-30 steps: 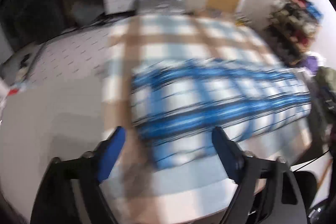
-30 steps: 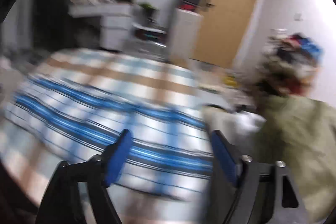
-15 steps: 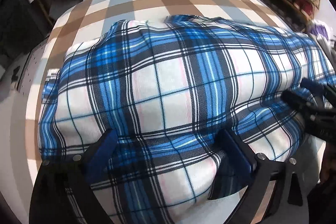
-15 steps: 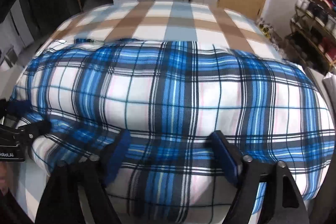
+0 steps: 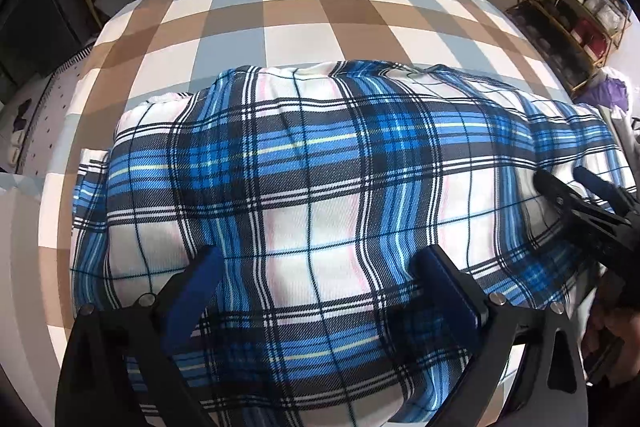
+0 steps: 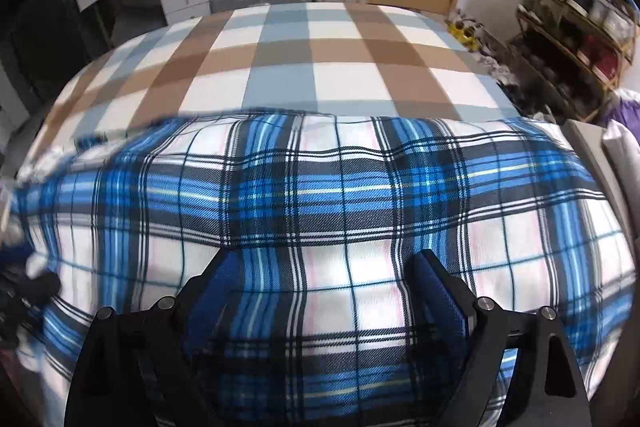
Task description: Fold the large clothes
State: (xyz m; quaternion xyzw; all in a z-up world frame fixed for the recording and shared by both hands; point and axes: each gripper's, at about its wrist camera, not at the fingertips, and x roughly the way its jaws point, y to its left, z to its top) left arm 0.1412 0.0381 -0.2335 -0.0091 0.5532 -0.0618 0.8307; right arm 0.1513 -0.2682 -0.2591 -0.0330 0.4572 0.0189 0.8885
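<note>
Both of your grippers are low over the blue plaid garment (image 5: 320, 187), which lies spread across the near half of the checked bedcover (image 5: 296, 7), its far edge running side to side and its near edge dropping out of sight under the cameras. Your left gripper (image 5: 320, 267) has its jaws wide apart with nothing clamped, cloth lying between and below the blue pads; your right gripper (image 6: 324, 267) stands the same way, its jaws having just been opening, nothing pinched. In the left view the right gripper shows at 3 o'clock, so the two sit side by side along the near part of the garment. I read this as the start of a fold: you are placed to take hold. Next, lower the pads onto the fabric, close on one layer each, then carry it toward 12 o'clock. Whether the pads already touch the cloth I cannot tell.
</note>
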